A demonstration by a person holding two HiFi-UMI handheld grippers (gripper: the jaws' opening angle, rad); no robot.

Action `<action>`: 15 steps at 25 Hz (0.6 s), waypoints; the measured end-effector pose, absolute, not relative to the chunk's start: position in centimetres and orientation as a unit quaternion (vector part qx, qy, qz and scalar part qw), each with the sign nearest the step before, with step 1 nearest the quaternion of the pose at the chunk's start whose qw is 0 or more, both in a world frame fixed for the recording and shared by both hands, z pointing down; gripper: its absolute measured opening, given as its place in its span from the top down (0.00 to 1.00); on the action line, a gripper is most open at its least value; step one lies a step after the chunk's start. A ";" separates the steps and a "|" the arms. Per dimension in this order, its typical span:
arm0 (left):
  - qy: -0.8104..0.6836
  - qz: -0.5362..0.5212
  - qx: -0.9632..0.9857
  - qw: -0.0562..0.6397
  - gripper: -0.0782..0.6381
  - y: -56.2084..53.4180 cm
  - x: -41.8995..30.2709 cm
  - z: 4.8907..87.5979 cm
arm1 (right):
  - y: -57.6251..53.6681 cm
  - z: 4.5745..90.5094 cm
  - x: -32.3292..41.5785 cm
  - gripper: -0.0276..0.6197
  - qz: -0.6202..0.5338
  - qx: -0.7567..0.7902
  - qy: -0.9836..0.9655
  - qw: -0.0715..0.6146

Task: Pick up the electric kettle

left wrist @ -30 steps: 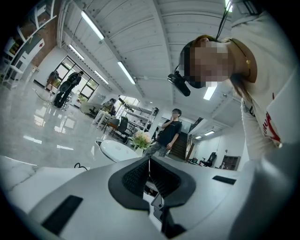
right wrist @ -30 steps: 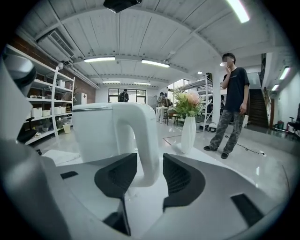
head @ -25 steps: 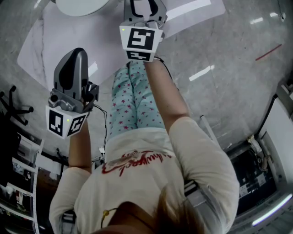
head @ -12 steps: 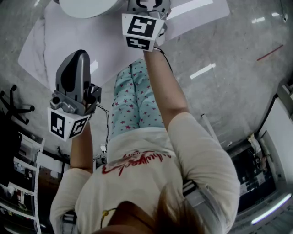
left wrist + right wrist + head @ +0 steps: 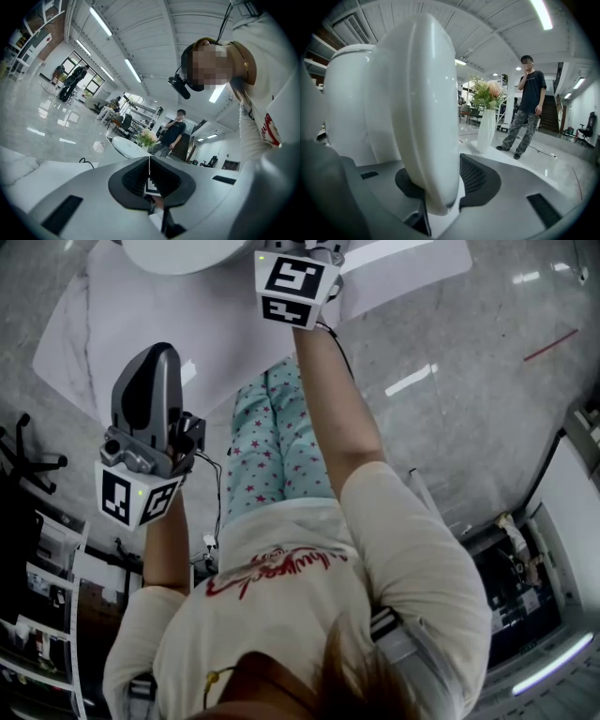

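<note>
Electric kettle [image 5: 347, 103]: white and round-bodied, standing upright on the counter [image 5: 94, 324]. In the head view only its top shows, at the upper edge of the frame.
Handle [image 5: 417, 93]: a broad white loop on the side of the kettle that faces the person. It runs vertically and fills the middle of the right gripper view.
Right claw [image 5: 436, 185]: reaches forward at arm's length to the kettle, its jaws spread to the handle's width and closed around the handle's lower part. The ribbed right pad [image 5: 476, 180] lies against the handle's side. The left pad is hidden behind the handle.
Marker cube [image 5: 295, 282]: sits at the rear of the right claw, its square pattern facing up.
Left claw [image 5: 149, 176]: held back near the person's body, well apart from the kettle. Its jaws are pressed together and hold nothing.
Counter: white with faint grey veining, set on a glossy grey floor [image 5: 469, 362].
Vase [image 5: 486, 126]: white, holding flowers, on the counter beyond the kettle.
Standing person [image 5: 529, 108]: on the floor in the background, wearing a dark top.
</note>
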State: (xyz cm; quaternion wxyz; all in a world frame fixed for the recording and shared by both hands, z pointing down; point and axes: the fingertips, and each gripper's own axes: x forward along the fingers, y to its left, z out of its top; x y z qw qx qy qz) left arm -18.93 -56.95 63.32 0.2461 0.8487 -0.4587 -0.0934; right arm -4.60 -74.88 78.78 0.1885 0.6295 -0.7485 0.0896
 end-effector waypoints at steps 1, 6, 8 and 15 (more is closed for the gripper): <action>-0.459 -0.093 0.848 0.247 0.87 -56.9 -19.1 63.4 | -74.9 78.8 -4.7 0.74 0.088 0.627 -0.751 0.189; -0.464 -0.095 0.845 0.248 0.87 -56.7 -19.5 63.1 | -74.9 78.4 -5.2 0.87 0.090 0.623 -0.756 0.180; -0.464 -0.095 0.845 0.248 0.87 -56.8 -19.7 63.0 | -75.0 78.2 -5.3 0.90 0.095 0.627 -0.755 0.164; -0.469 -0.102 0.839 0.255 0.87 -56.5 -20.5 63.1 | -75.1 78.2 -5.3 0.90 0.123 0.635 -0.751 0.132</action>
